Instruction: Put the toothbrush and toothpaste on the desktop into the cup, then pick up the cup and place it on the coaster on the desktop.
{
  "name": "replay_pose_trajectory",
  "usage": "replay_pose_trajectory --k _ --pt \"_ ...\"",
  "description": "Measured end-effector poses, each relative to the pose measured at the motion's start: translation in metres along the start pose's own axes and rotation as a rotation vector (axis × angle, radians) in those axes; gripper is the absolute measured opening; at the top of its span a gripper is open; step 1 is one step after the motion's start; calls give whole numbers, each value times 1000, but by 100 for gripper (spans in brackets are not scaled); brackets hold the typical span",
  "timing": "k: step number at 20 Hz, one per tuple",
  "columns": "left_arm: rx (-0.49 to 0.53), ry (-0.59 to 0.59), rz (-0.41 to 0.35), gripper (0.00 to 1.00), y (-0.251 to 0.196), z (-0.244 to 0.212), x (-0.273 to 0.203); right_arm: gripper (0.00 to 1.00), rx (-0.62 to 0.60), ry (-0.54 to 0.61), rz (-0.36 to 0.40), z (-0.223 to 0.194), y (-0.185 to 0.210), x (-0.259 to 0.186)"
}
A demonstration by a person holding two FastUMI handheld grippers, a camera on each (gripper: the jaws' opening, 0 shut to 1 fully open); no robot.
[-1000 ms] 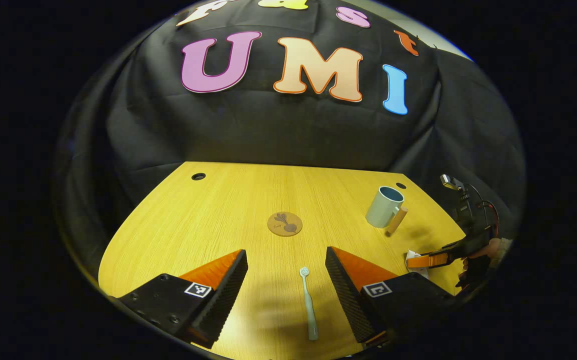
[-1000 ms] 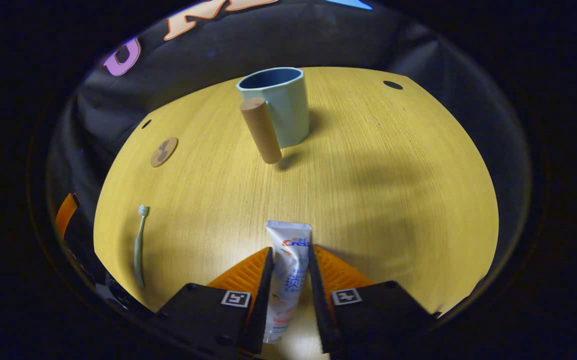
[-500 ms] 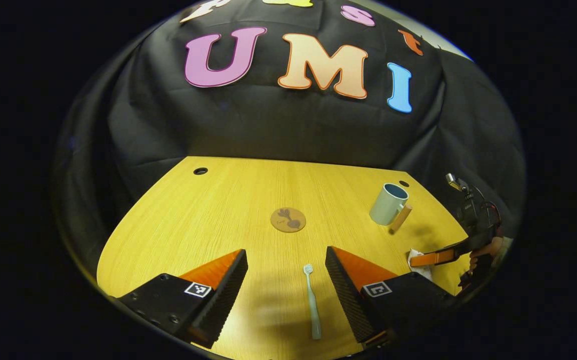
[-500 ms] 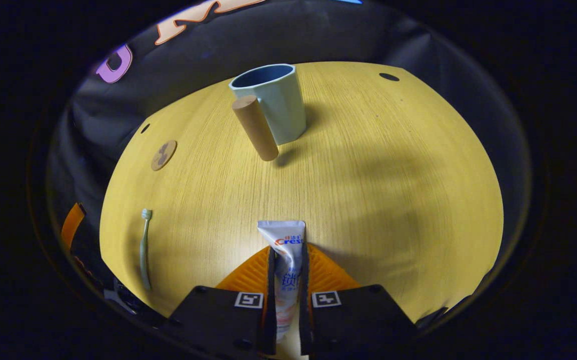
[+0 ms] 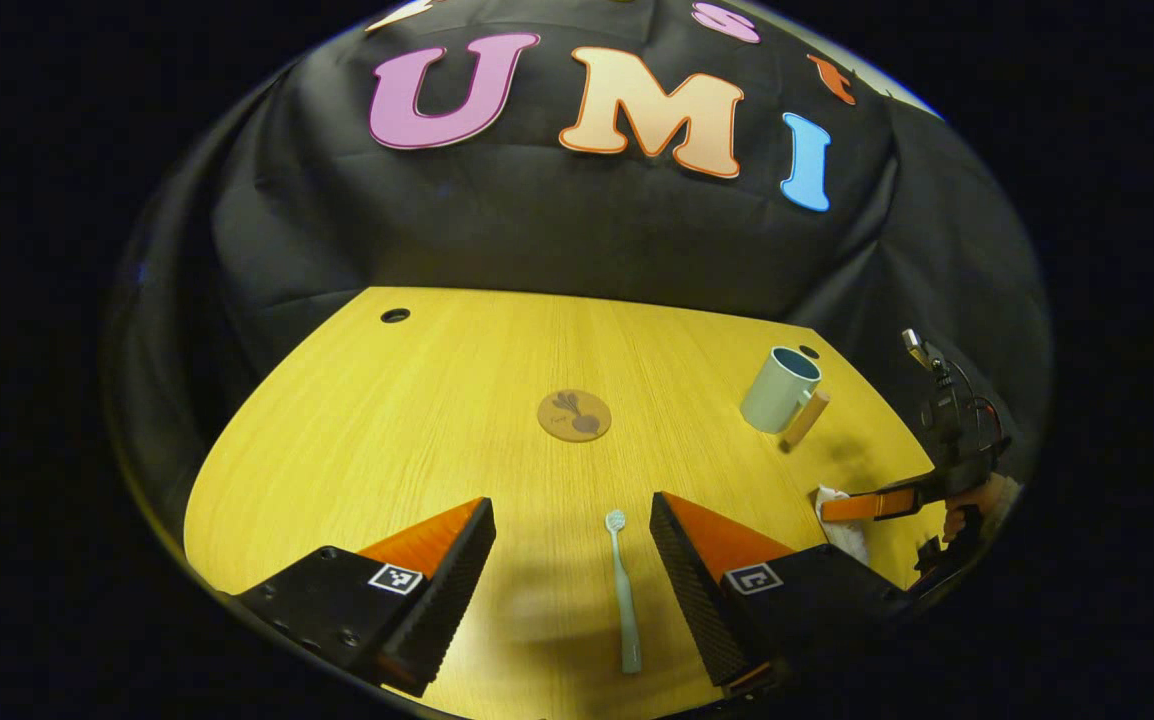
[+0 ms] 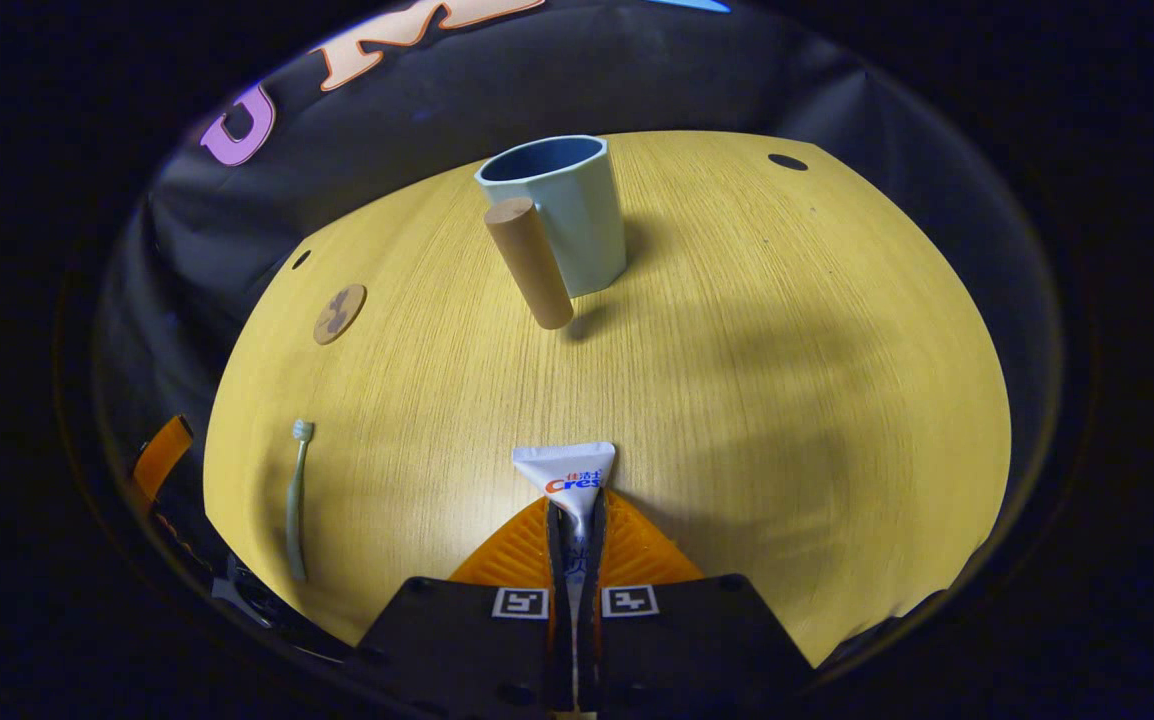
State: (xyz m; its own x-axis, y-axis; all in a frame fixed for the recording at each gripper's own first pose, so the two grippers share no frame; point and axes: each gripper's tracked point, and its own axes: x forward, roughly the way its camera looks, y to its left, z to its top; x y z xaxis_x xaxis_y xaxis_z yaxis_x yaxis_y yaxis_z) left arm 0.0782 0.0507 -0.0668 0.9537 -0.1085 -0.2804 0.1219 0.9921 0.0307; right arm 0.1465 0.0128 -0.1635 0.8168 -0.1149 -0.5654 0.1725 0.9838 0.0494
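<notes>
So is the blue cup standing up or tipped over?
Standing up. The pale blue cup with the wooden handle sits upright on the yellow wooden desk, its open mouth facing up.

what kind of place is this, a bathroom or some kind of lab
Most likely a staged recording booth, not a bathroom. A black cloth wall hangs behind a bare wooden desktop with cable holes, and the toothbrush, cup and coaster are laid out like props.
</notes>
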Motion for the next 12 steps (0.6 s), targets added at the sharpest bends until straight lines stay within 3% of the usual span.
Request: replay_pose_trajectory --k 11,12 --pt "2 211 5 86 -27 -58 28 4 -4 7 20 1 0 0" --pt "9 228 8 76 -28 -63 29 5 -7 7 24 1 0 1"
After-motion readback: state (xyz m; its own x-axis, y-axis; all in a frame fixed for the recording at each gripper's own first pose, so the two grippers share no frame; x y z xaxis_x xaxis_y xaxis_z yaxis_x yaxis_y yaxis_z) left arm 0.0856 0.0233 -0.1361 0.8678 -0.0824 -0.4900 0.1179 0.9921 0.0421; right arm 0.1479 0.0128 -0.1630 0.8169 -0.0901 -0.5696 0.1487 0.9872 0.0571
